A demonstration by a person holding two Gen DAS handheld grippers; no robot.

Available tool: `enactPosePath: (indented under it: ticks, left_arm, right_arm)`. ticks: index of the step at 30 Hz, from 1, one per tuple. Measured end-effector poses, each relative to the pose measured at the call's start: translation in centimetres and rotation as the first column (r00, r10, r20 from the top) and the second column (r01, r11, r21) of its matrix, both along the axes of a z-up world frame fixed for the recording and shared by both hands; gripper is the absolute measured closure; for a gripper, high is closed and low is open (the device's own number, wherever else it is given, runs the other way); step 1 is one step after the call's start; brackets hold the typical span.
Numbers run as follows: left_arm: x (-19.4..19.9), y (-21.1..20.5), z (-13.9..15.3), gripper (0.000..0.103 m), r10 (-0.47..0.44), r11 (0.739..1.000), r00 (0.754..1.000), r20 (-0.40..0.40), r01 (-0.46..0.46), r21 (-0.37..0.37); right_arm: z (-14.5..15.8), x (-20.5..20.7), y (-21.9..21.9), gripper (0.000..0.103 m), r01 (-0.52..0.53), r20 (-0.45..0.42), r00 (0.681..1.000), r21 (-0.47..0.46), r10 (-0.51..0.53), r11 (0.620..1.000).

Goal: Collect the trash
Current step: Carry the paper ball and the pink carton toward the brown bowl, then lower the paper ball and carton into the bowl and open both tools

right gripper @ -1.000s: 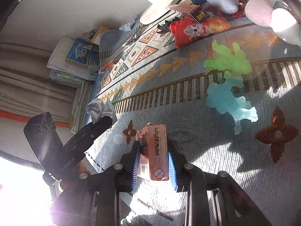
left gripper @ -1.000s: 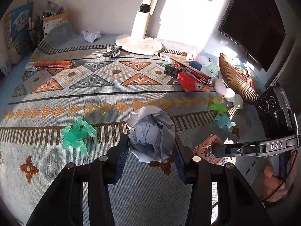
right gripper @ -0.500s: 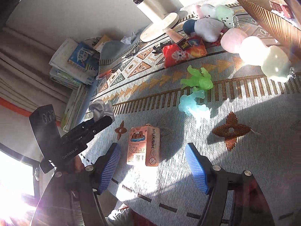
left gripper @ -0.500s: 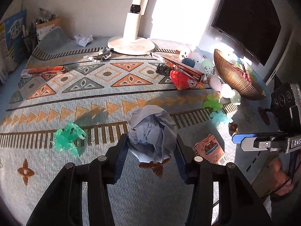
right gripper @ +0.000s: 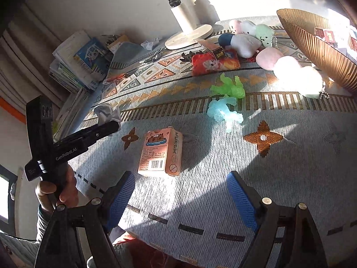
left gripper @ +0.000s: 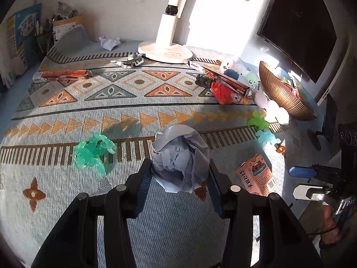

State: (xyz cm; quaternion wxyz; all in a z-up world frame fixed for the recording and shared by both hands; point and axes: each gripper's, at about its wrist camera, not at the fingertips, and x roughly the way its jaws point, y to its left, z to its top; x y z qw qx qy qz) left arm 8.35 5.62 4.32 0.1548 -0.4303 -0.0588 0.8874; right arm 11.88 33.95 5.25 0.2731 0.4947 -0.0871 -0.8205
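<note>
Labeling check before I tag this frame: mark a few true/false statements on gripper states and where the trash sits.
1. The left gripper is shut on the paper ball. True.
2. The right gripper holds the pink box. False: its jaws are open and the box lies on the cloth ahead of them.
3. The pink box stands upright. False: it lies flat, barcode face up.
4. A second paper wad lies near the lamp base. True.
5. The ribbed bowl is empty. False: small red packets show inside it.
</note>
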Motion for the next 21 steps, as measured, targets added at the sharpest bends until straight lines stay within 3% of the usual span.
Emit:
enactPosePath:
  ticks: [4,10,11,14,15,21]
  left_arm:
    - [0.1,-0.2,0.0,0.058,0.002,1.000,1.000,0.002,-0.002,0.012]
    - [-0.1,0.0,-0.2,0.058,-0.003,1.000,1.000,0.003,0.003,-0.006]
    - [-0.1,0.1,-0.2,0.058,-0.002,1.000,1.000,0.001,0.002,-0.016]
    - [0.0,0.1,-0.2,0.058,0.000,0.999,1.000,-0.005,0.000,-0.037]
    - [0.0,0.1,-0.2,0.058,0.001,0.999,1.000,-0.004,-0.001,-0.038]
    - [-1.0,2.5,1.7,0.058,-0.062,0.998,0.998,-0.027,0.062,-0.020]
  right_arm:
    - [-0.3,0.2,-2.1,0.020,-0.011,-0.025,1.000,0.047,0.013,0.999]
    - [-0.8,-0.3,-7.7,0.020,-0.032,-0.079,0.996,0.232,0.052,0.972]
    - [-1.1,-0.4,-8.6,0.023,-0.023,-0.083,0.995,0.279,0.048,0.960]
    - [-1.3,-0.2,-10.0,0.049,0.026,-0.168,0.985,0.390,0.043,0.921]
    - [-1.1,-0.1,-9.8,0.062,0.018,-0.167,0.985,0.362,0.046,0.932]
    - [1.1,-0.4,-5.2,0.063,0.074,-0.147,0.988,0.188,-0.046,0.979]
